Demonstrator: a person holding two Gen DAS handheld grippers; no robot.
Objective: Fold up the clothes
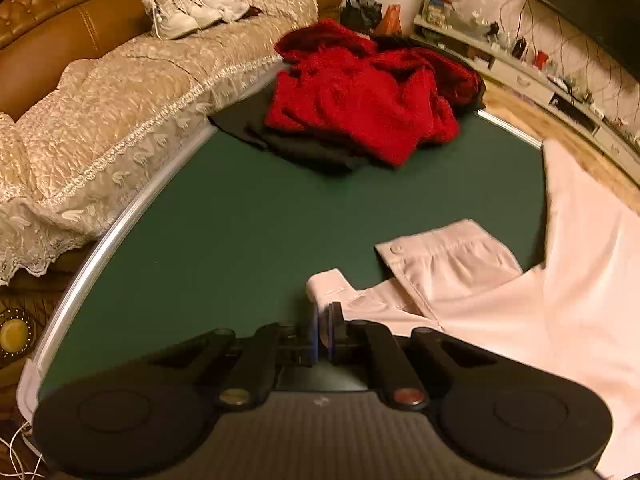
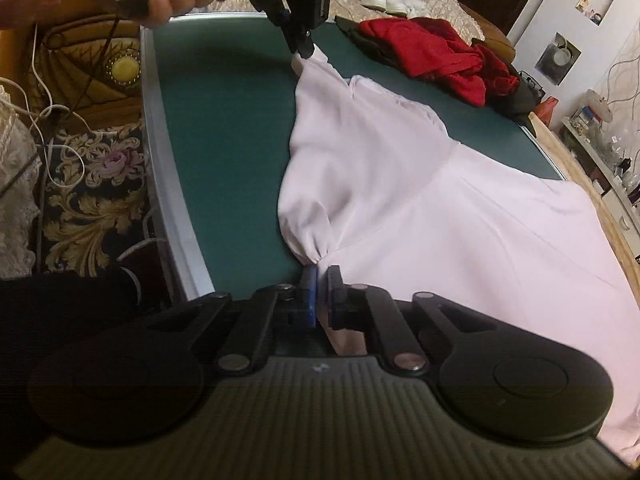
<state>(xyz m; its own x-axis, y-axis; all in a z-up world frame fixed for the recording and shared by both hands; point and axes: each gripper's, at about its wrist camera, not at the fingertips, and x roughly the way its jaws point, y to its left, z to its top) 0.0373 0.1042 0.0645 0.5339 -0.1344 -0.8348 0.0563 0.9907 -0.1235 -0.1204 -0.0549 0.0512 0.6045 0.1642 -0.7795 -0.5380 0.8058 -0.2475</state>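
Observation:
A pale pink garment (image 2: 440, 208) lies spread over the right half of the green table (image 2: 224, 128), reaching past the far right edge. My left gripper (image 1: 324, 316) is shut on the garment's (image 1: 520, 320) collar corner, beside a buttoned cuff (image 1: 440, 252). In the right wrist view the left gripper (image 2: 302, 54) pinches that corner at the far end, a hand around its handle. My right gripper (image 2: 322, 276) is shut on a gathered bunch of the same garment near the table's front edge.
A red fuzzy garment (image 1: 360, 96) lies on dark clothes (image 1: 296, 144) at the table's far end. A sofa with a lace cover (image 1: 120, 120) and white boots (image 1: 176, 8) borders the left side. Cables (image 2: 52, 128) lie on patterned carpet. Shelves (image 1: 520, 64) line the right wall.

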